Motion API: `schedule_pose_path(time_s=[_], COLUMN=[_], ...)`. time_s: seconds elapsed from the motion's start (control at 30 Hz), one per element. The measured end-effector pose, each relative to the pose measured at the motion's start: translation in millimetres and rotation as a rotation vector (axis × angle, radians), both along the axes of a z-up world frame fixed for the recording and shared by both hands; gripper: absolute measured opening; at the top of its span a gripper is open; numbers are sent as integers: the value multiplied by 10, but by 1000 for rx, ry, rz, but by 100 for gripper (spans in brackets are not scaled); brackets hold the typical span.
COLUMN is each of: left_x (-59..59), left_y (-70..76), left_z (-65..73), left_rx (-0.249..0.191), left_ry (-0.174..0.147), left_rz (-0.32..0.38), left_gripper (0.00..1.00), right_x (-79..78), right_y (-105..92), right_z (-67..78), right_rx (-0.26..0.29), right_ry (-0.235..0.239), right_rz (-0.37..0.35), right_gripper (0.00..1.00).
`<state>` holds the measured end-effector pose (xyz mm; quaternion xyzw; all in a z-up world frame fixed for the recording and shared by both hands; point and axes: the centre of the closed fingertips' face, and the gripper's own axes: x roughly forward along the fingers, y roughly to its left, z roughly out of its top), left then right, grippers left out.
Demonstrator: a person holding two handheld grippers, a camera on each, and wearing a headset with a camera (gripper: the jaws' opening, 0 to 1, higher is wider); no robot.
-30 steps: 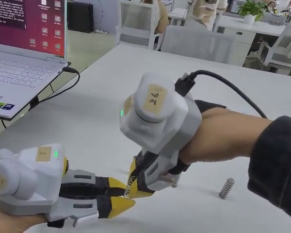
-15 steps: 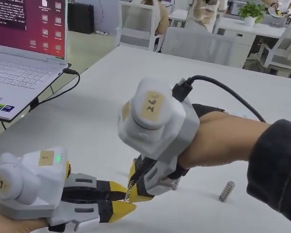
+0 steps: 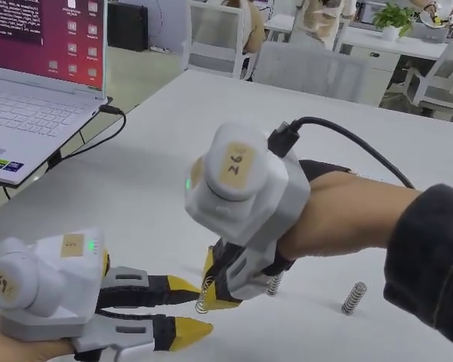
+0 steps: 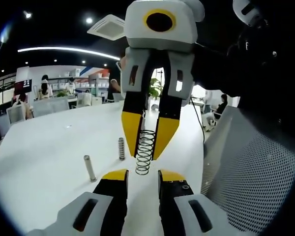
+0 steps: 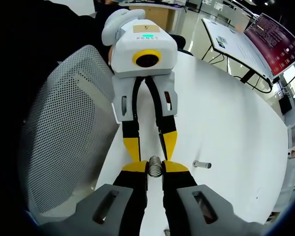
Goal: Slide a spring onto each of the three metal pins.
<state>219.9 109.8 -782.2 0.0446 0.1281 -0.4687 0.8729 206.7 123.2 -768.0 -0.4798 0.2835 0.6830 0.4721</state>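
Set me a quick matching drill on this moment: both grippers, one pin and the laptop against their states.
Things:
1. left gripper
2. right gripper
3. metal pin at left in the left gripper view
4. laptop

States:
a. screen lit
b. jaws open, holding nothing
c. bare, nothing slid onto it
d. jaws shut on a spring

Pairs: 1-b, 2-d, 3-c, 4-a

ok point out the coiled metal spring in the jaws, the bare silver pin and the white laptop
coiled metal spring (image 4: 145,151), left gripper view, middle coils
bare silver pin (image 4: 90,168), left gripper view, mid shaft
white laptop (image 3: 23,115), head view, keyboard
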Motion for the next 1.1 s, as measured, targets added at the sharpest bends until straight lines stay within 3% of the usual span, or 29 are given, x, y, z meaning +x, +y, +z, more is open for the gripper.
schedule_pose_path(time_s=[0.67, 1.1], left_x=[36, 27], left_y=[145, 156], left_z=[-71, -64], left_rx=[-5, -3], left_ry=[27, 29], left_rz=[83, 96], left_gripper=[54, 68], right_x=[187, 349], right_y=[-75, -91], right_z=[44, 161], right_rx=[-1, 17], right_ry=[-27, -52], right_rz=[-51, -85], right_gripper=[8, 8])
